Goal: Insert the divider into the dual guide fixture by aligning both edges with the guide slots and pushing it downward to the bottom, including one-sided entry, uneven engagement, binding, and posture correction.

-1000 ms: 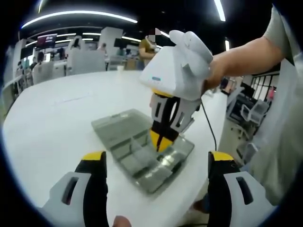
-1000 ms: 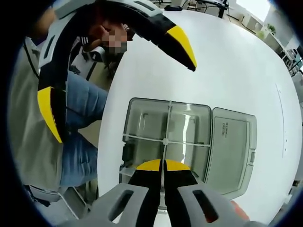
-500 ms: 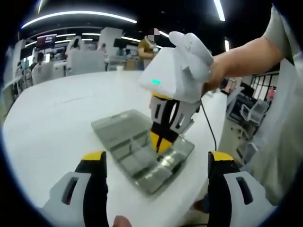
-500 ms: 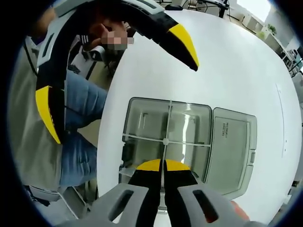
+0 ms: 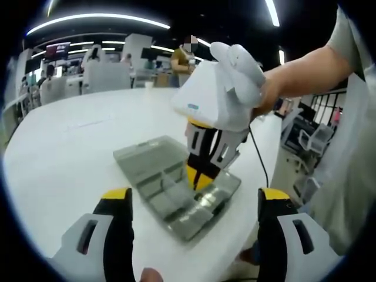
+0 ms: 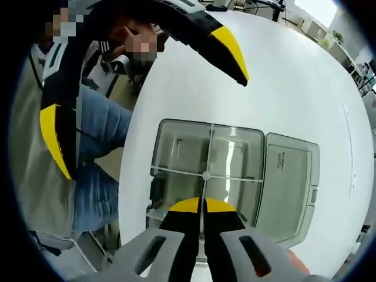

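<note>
Clear grey plastic makes up the fixture box [image 6: 205,176], which lies on the white table [image 6: 294,76] with its hinged lid [image 6: 289,187] folded open flat to the right in the right gripper view. Thin transparent walls cross inside the box and split it into compartments. The right gripper [image 6: 202,207] points down into the near part of the box, its yellow-tipped jaws pressed together on the thin clear divider [image 6: 205,188], which stands upright along the box's middle line. In the left gripper view the same gripper hangs over the box [image 5: 176,185], held by a hand [image 5: 267,94]. The left gripper [image 5: 194,202] sits near the table's edge with its jaws spread wide, holding nothing, well apart from the box.
</note>
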`<state>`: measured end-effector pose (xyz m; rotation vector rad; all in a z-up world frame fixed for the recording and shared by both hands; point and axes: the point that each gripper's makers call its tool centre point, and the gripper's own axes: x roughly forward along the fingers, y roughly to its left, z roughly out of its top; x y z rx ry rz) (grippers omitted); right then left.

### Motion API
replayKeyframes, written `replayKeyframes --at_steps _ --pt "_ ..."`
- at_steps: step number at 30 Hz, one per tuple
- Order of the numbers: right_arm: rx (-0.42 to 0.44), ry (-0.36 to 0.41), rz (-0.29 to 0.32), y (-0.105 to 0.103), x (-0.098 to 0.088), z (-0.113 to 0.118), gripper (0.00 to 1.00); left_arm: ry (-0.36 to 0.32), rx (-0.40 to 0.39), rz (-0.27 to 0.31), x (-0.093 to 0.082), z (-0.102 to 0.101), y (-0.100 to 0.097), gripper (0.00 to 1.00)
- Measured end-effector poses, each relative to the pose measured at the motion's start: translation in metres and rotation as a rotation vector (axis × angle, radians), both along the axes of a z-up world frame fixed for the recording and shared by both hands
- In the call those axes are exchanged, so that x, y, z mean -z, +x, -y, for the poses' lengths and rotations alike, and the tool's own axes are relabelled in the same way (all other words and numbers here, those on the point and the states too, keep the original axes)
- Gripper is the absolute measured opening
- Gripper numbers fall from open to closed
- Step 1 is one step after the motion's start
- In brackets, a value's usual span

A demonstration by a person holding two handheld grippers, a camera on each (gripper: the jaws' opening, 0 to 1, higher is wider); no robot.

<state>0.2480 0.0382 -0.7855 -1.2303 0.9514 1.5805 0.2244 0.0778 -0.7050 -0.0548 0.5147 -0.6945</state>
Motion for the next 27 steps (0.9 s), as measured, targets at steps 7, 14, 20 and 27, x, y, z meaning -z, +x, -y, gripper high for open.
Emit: replayKeyframes --at_steps 7,14,20,27 --pt "0.006 -0.002 0.000 0.0008 0.0012 -0.0003 0.00 0.000 -0.002 -0.003 0.0012 -0.0007 -0.0003 0.86" --pt "0.004 -0.002 0.004 0.0011 0.0018 -0.0003 0.00 -0.002 -0.002 -0.005 0.0025 -0.0003 0.0001 0.86" --pt "-0.002 -0.010 0.008 0.0012 0.0028 -0.0001 0.00 -0.005 -0.001 -0.007 0.0023 0.0016 -0.0004 0.86" --pt "0.001 -0.014 0.005 0.0025 0.0050 0.0001 0.00 -0.006 0.002 -0.010 0.0029 0.0027 -0.0016 0.86"
